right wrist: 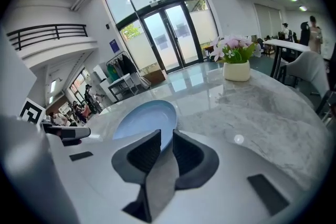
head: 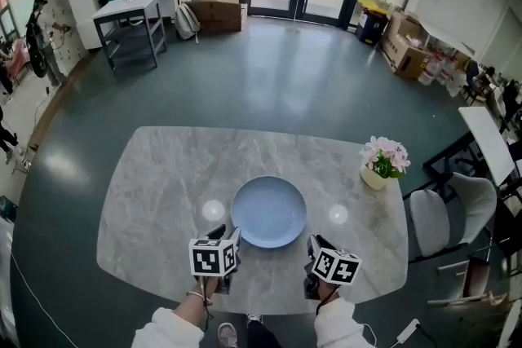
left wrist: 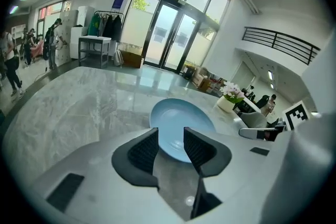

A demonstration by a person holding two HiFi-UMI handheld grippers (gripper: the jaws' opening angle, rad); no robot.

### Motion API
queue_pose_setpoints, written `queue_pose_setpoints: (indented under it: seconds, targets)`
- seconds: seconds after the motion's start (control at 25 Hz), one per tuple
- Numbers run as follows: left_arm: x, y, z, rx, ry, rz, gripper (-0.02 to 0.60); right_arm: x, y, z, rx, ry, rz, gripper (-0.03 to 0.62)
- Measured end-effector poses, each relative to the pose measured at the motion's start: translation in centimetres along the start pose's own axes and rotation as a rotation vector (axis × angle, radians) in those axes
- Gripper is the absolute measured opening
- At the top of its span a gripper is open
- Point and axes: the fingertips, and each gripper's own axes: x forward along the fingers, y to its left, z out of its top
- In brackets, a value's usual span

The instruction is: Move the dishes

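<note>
Left tongs (left wrist: 170, 136) stand wide apart with nothing between the pads — the blue plate (head: 268, 211) shows beyond the gap, untouched. Right tongs (right wrist: 167, 139) stand narrower, with a slim gap between the pads, and are also empty. Both hover over the near edge of the marble surface (head: 155, 175), one at each side of the plate, which lies flat between the middle and the near edge. A pot of pink flowers (head: 382, 165) stands near the right edge — well apart from the plate.
</note>
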Motion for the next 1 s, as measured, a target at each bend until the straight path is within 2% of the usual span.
queue_pose_setpoints:
  seconds: [0.28, 0.6, 1.0]
  targets:
    - [-4.7, -3.5, -2.7, 0.046, 0.013, -0.083, 0.137, -5.5, 4.2, -2.8, -0.049, -0.012, 0.016, 0.091]
    - [-10.2, -6.9, -4.0, 0.125, -0.017, -0.15, 0.064, -10.6, 8.2, -4.7, -0.126, -0.056, 0.023, 0.078]
    - [-16.4, -6.7, -5.3, 0.182, -0.057, -0.114, 0.008, -14.6, 11.6, -8.1, -0.166, -0.058, 0.034, 0.074]
